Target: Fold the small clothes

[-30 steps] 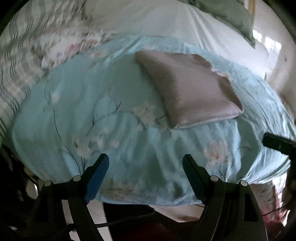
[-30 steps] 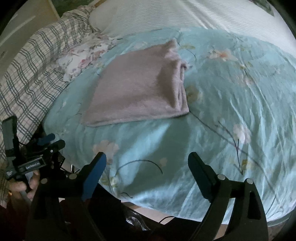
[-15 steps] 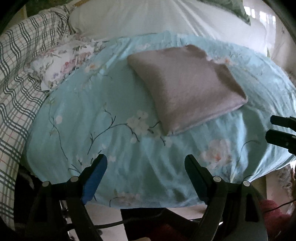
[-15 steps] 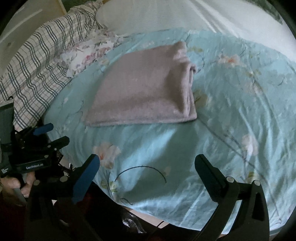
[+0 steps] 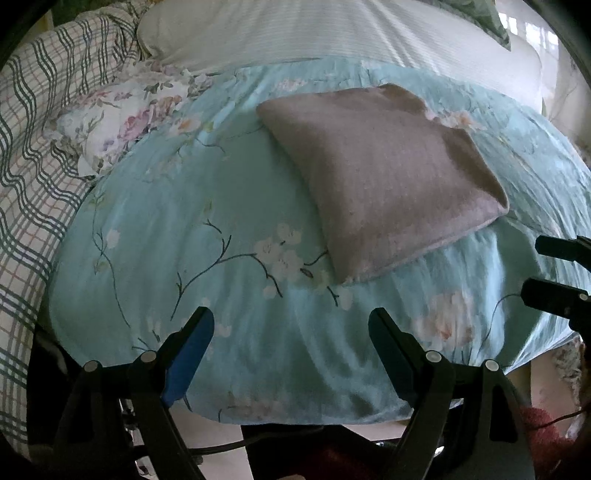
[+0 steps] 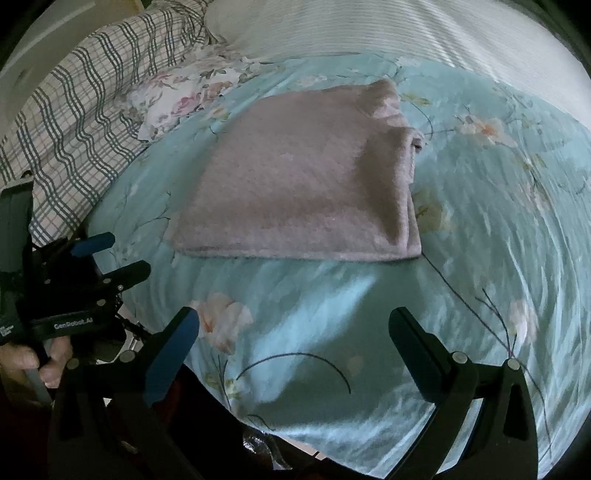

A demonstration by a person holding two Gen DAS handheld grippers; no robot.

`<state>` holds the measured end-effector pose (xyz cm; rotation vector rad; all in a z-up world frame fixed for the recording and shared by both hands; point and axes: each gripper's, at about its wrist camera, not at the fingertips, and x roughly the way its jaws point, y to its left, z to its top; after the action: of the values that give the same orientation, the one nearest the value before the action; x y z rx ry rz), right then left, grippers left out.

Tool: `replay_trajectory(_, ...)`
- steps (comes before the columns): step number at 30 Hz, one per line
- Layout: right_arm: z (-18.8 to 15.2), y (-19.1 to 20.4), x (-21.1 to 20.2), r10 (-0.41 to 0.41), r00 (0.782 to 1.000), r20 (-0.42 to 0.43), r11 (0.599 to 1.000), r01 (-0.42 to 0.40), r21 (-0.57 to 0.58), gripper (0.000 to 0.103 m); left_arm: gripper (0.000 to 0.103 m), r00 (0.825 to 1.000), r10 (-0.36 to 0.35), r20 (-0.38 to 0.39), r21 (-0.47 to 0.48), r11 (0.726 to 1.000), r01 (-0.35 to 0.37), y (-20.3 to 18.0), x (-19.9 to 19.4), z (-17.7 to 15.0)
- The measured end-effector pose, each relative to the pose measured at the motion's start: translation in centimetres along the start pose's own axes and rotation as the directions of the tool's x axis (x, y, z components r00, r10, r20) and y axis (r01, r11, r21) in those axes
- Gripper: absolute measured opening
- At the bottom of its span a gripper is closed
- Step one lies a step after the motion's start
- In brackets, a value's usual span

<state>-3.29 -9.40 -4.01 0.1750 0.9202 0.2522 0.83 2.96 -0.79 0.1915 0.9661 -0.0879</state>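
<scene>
folded mauve garment (image 5: 384, 184) (image 6: 306, 184) lying flat on the light-blue floral quilt (image 5: 207, 229) (image 6: 480, 229). left gripper (image 5: 291, 332) and right gripper (image 6: 295, 332) both spread wide, grasping nothing, hovering near the quilt's front edge, apart from the garment.

A home bedroom: floral quilt (image 5: 229, 206), white pillow (image 5: 332, 33).

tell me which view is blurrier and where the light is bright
Right wrist view: motion smear across the blue bedspread close to the right gripper, folded towel fairly sharp. Left wrist view: milder smear along the near edge, glare top right on the white sheet; strong fisheye bending in both.
</scene>
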Motion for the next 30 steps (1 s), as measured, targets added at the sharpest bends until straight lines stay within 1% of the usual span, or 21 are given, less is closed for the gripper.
replay_trajectory(4, 0.9, 0.0, 0.1, 0.004, 1.000, 0.005, 1.000, -0.004, -0.013, 0.102, 0.086, 1.000, -0.007, 0.013, -0.008, 1.000, 0.007, 0.3, 0.0, 0.8)
replay_trajectory(11, 2.8, 0.6, -0.3, 0.007, 0.999, 0.040, 0.999, -0.005, -0.047, 0.102, 0.086, 0.999, -0.016, 0.042, -0.011, 1.000, 0.016, 0.4, -0.2, 2.4)
replay_trajectory(18, 4.5, 0.4, 0.0, 0.012, 0.998, 0.054, 0.999, -0.010, -0.042, 0.102, 0.086, 0.998, -0.009, 0.059, -0.027, 1.000, 0.011, 0.6, -0.1, 3.6)
replay_trajectory(22, 4.8, 0.0, 0.4, 0.027, 0.999, 0.047, 0.999, -0.026, -0.029, 0.102, 0.086, 0.998, -0.009, 0.059, -0.040, 0.999, 0.011, 0.6, 0.1, 3.9)
replay_trajectory(30, 4.4, 0.3, 0.9, 0.030, 0.999, 0.026, 0.999, -0.030, -0.029, 0.102, 0.086, 0.999, -0.004, 0.052, -0.056, 0.998, 0.007, 0.6, 0.2, 3.8)
